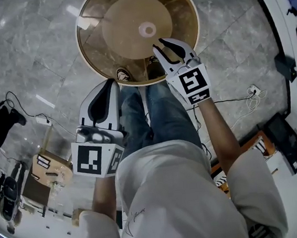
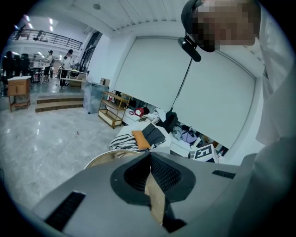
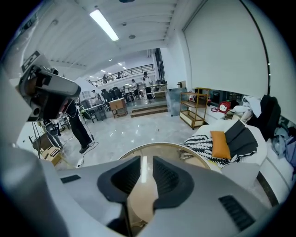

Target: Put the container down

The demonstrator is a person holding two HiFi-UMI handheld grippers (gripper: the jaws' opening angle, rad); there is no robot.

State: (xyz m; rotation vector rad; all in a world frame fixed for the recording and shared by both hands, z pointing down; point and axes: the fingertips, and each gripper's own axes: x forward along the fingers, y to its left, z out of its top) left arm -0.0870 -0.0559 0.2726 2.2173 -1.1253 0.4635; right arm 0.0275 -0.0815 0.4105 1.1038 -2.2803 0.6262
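No container shows in any view. In the head view my right gripper (image 1: pixel 159 46) is held over the near edge of a round, gold-rimmed glass table (image 1: pixel 81 49). Its jaws stand a little apart with nothing between them. The right gripper view shows the same narrow gap (image 3: pixel 147 162), with the table top (image 3: pixel 157 146) visible through it. My left gripper (image 1: pixel 114 83) hangs lower, just off the table's near rim. In the left gripper view (image 2: pixel 149 155) its pads meet at the tips and hold nothing.
The person's legs and shoes (image 1: pixel 123 74) stand at the table's near edge. A white sofa holds a striped blanket and an orange cushion (image 3: pixel 221 143). Behind it is a gold shelf unit (image 3: pixel 194 107). A person (image 3: pixel 77 124) stands at the left. Cables (image 1: pixel 252 92) and a wooden box (image 1: pixel 51 171) lie on the marble floor.
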